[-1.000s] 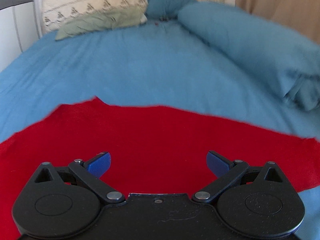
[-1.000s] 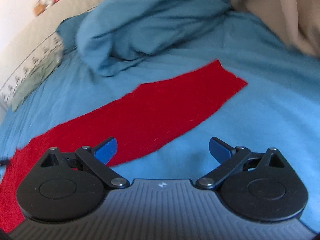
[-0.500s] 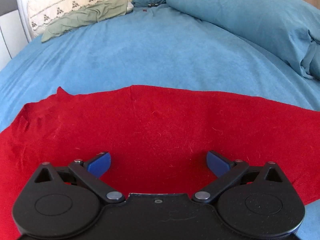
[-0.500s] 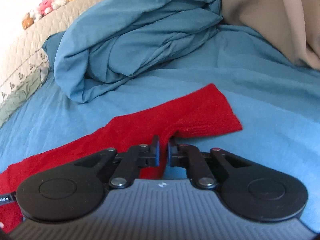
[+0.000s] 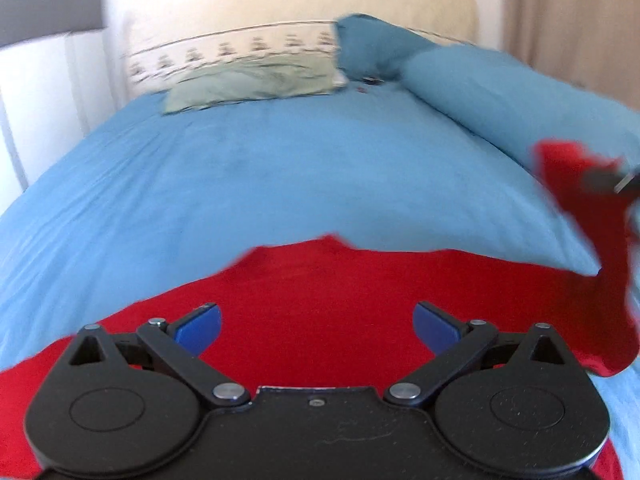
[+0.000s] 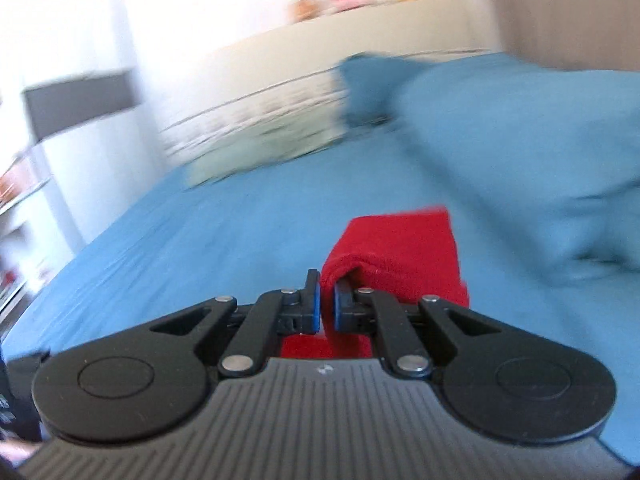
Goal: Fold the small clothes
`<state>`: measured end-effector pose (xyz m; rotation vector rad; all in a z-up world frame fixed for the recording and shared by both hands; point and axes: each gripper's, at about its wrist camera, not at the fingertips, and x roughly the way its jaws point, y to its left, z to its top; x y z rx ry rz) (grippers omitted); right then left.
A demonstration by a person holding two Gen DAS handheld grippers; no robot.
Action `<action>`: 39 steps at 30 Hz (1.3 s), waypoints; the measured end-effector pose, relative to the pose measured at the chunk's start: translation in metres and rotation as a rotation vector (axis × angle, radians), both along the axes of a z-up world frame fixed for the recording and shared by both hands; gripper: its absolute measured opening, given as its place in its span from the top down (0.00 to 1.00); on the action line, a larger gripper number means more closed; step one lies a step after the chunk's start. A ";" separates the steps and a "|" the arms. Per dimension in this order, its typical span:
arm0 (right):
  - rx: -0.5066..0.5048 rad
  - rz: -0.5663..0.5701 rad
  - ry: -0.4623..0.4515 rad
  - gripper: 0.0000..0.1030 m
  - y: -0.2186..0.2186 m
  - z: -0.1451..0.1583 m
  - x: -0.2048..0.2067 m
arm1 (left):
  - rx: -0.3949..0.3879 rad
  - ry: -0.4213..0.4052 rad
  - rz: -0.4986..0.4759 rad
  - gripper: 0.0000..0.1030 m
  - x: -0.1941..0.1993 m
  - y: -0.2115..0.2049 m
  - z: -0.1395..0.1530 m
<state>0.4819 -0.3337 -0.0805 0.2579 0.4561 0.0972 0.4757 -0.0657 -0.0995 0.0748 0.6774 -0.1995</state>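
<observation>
My left gripper [image 5: 316, 326] sits low at the bottom of its frame, levelled out over the red cloth [image 5: 320, 292], its blue pads [image 5: 198, 326] spread wide apart and holding nothing. The cloth lies flat on the blue bedsheet [image 5: 260, 176] beneath it, filling the lower half of the picture from the left edge across to the right. At the right edge the same red fabric rises off the bed in a hanging fold, and up there I can make out my right gripper [image 5: 608, 178] as a dark blur with the cloth around it.

In my right wrist view, my right gripper [image 6: 327, 308] is clamped on an edge of the red cloth [image 6: 396, 256]: the two pads are drawn close together in the centre of the frame with a thin ridge of red pinched between them. Beyond the fingertips the cloth drapes forward as a folded band, raised above the bedsheet [image 6: 224, 232]. This view is smeared with motion blur.

A blue duvet [image 5: 500, 92] is bunched at the upper right, and a pale green pillow [image 5: 248, 84] lies at the upper centre against the headboard [image 5: 320, 4].
</observation>
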 end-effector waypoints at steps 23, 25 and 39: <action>-0.314 0.177 0.081 0.00 0.053 -0.078 -0.060 | 0.049 -0.001 -0.152 0.00 -0.017 0.001 -0.024; -0.321 0.133 0.099 0.00 0.035 -0.080 -0.065 | 0.093 -0.008 -0.205 0.03 -0.012 -0.030 -0.034; -0.191 -0.043 0.202 0.00 -0.030 -0.115 -0.085 | -0.057 0.047 -0.028 0.57 0.018 -0.016 -0.082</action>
